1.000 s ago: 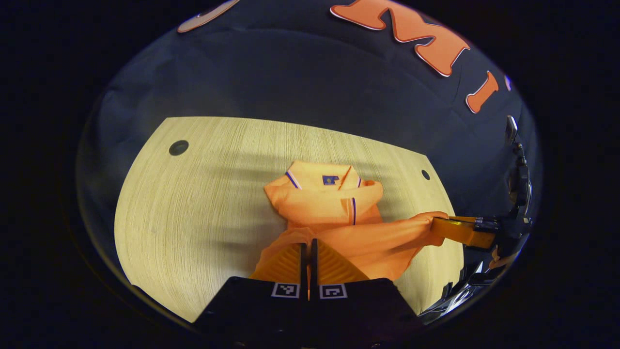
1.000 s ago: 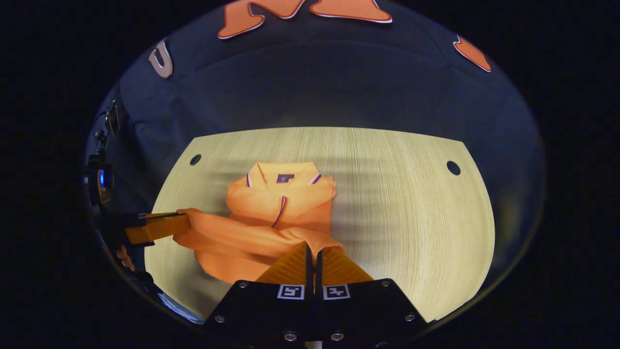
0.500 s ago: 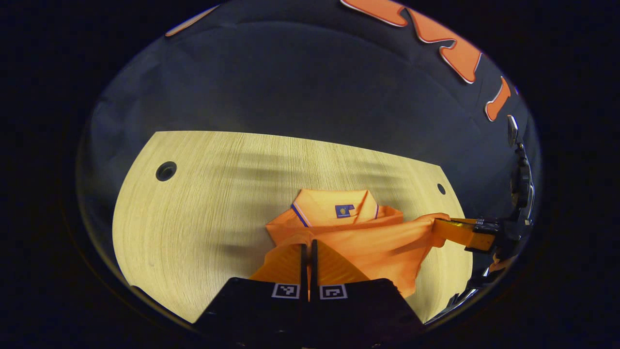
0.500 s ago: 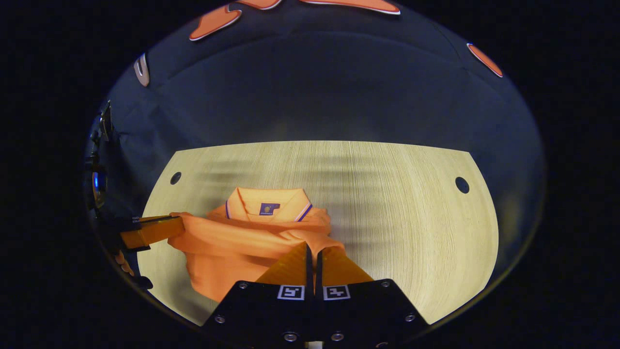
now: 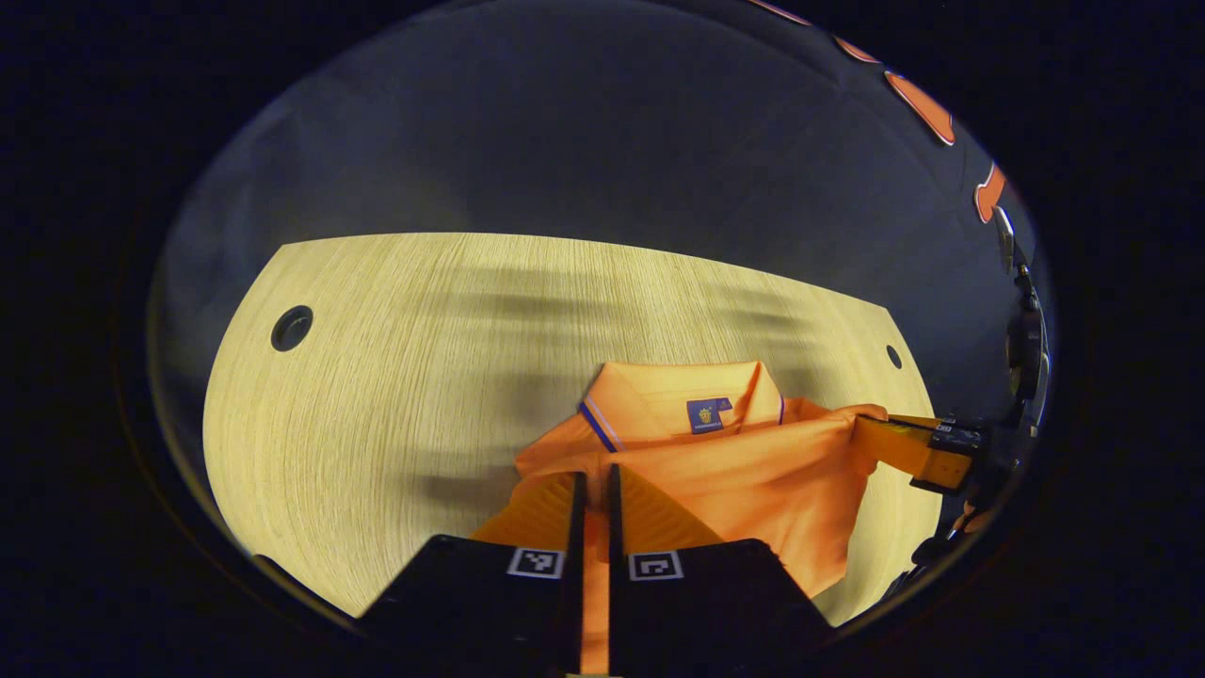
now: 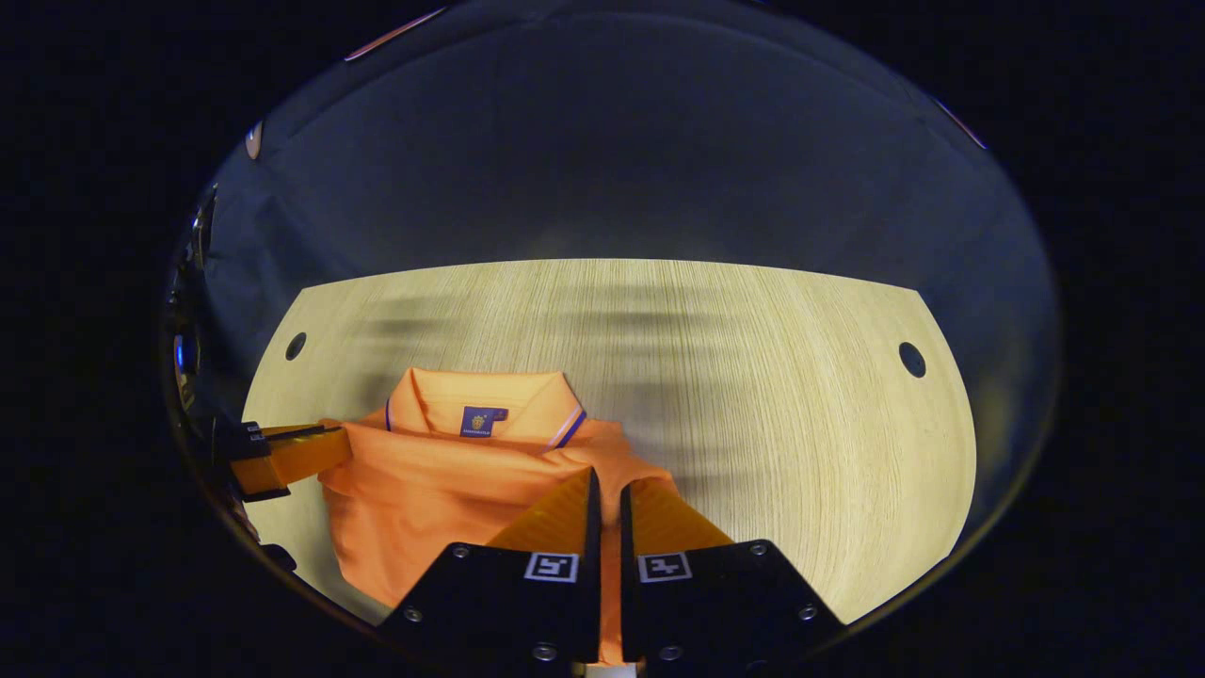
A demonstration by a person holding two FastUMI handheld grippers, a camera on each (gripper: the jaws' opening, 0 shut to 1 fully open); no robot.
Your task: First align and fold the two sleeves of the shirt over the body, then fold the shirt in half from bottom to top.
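Carried up since a second ago, the orange polo shirt's [image 5: 744,471] hem now covers its body below the collar [image 6: 485,400].
Left gripper [image 5: 591,485] and right gripper [image 6: 607,485], level side by side over the wooden table [image 6: 772,395], each pinch a hem corner.

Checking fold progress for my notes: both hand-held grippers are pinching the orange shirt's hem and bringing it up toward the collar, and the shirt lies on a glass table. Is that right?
Not quite: the table is light wood-grain, not glass, as the right gripper view shows. The rest holds: the left hand-held gripper and right hand-held gripper each pinch the orange shirt near its collar.
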